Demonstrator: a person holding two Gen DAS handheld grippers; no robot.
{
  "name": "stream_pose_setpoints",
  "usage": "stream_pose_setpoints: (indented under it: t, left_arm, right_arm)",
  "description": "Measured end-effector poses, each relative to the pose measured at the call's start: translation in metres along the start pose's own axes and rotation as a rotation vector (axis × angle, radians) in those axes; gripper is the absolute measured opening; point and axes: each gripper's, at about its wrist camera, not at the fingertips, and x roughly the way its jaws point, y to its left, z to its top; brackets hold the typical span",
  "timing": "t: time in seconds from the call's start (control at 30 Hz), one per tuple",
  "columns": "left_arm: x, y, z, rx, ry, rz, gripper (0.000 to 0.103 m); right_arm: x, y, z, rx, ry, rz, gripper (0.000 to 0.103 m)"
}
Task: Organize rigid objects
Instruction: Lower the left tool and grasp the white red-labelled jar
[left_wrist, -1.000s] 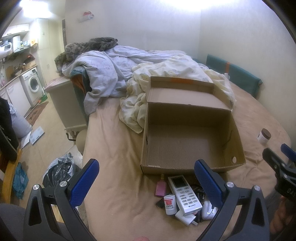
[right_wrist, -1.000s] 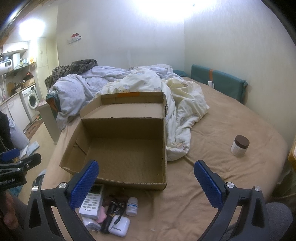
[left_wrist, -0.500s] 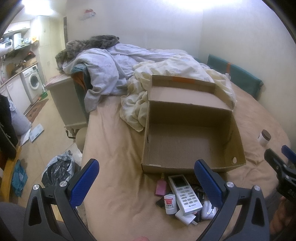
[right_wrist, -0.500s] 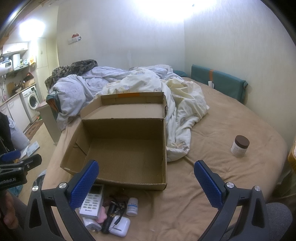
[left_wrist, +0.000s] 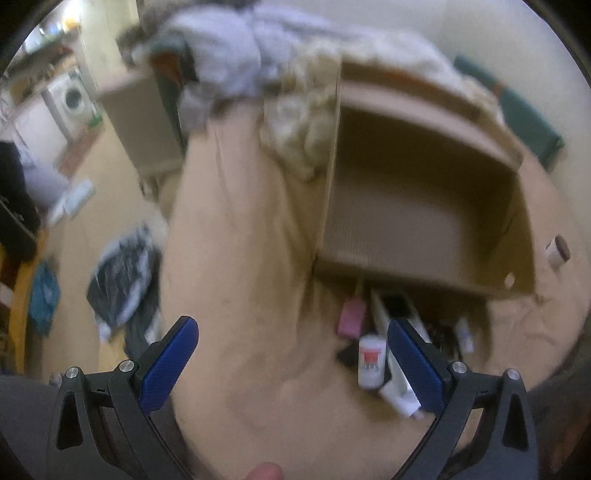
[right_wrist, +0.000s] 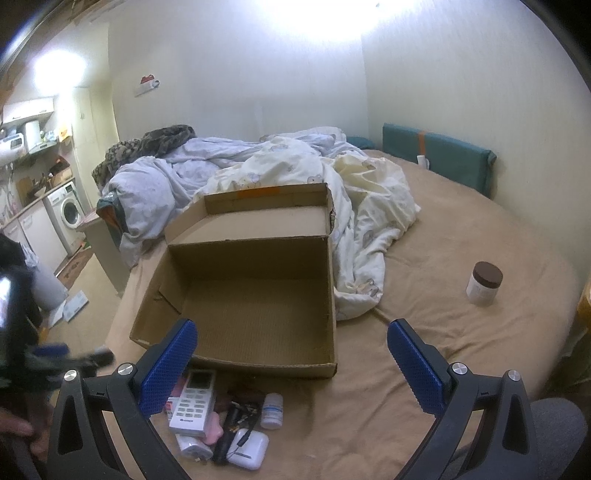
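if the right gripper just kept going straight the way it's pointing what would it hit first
Most likely the cardboard box: the open right gripper points at its near wall and empty floor, above the remote control and small bottle. Depth is hard to judge.

A bed (right_wrist: 461, 229) with a tan sheet carries an open cardboard box (right_wrist: 251, 295), rumpled duvets (right_wrist: 295, 173), a brown-lidded jar (right_wrist: 484, 283), and, just before the box, a remote control (right_wrist: 194, 400) among small items.
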Motion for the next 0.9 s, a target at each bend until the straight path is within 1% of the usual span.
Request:
stream_pose_setpoints:
  t: [0.07, 0.1, 0.13, 0.2, 0.23, 0.27, 0.3, 0.37, 0.43, 0.57, 0.6, 0.67, 0.7, 0.73, 0.8, 0.9]
  left_arm:
    - [0.018, -0.003, -0.002, 0.003, 0.072, 0.004, 0.099]
    - [0.029, -0.006, -0.003, 0.013, 0.12, 0.014, 0.09]
    - [0.039, -0.008, -0.005, 0.011, 0.156, 0.0, 0.07]
    - [0.059, -0.01, -0.011, -0.01, 0.251, -0.063, 0.051]
    - [0.065, -0.011, -0.012, -0.029, 0.278, -0.085, 0.051]
    - [0.068, -0.012, -0.013, -0.031, 0.286, -0.091, 0.051]
    - [0.069, -0.015, -0.013, -0.025, 0.285, -0.088, 0.051]
    - [0.069, -0.022, -0.012, -0.011, 0.273, -0.114, 0.051]
    - [0.071, -0.029, -0.012, 0.0, 0.278, -0.125, 0.05]
    - [0.083, -0.037, -0.016, -0.006, 0.335, -0.156, 0.047]
    - [0.084, -0.04, -0.017, -0.002, 0.346, -0.161, 0.045]
    - [0.089, -0.047, -0.019, 0.017, 0.361, -0.163, 0.044]
    - [0.092, -0.05, -0.02, 0.024, 0.37, -0.164, 0.042]
    - [0.095, -0.052, -0.021, 0.027, 0.379, -0.171, 0.034]
    - [0.095, -0.055, -0.022, 0.034, 0.376, -0.181, 0.025]
    - [0.088, -0.059, -0.022, 0.062, 0.362, -0.164, 0.024]
  right_arm:
    - [0.002, -0.003, 0.001, 0.014, 0.009, 0.002, 0.103]
    - [0.003, -0.004, 0.001, 0.015, 0.013, -0.004, 0.103]
    - [0.004, -0.004, 0.0, 0.014, 0.019, -0.013, 0.103]
    - [0.007, -0.004, -0.001, 0.013, 0.033, -0.022, 0.103]
    - [0.009, -0.005, -0.001, 0.018, 0.045, -0.023, 0.103]
    - [0.01, -0.006, -0.002, 0.023, 0.053, -0.023, 0.103]
    - [0.011, -0.007, -0.002, 0.026, 0.06, -0.024, 0.103]
    - [0.013, -0.009, -0.004, 0.032, 0.075, -0.028, 0.103]
    - [0.015, -0.011, -0.005, 0.041, 0.086, -0.029, 0.103]
    - [0.016, -0.013, -0.005, 0.049, 0.095, -0.031, 0.103]
    - [0.016, -0.012, -0.006, 0.045, 0.096, -0.032, 0.103]
    - [0.018, -0.01, -0.007, 0.031, 0.105, -0.033, 0.103]
    - [0.019, -0.007, -0.008, 0.024, 0.112, -0.033, 0.103]
    - [0.021, -0.007, -0.008, 0.019, 0.12, -0.029, 0.103]
    - [0.024, -0.005, -0.009, 0.016, 0.135, -0.018, 0.103]
    - [0.027, -0.005, -0.011, 0.011, 0.152, 0.0, 0.103]
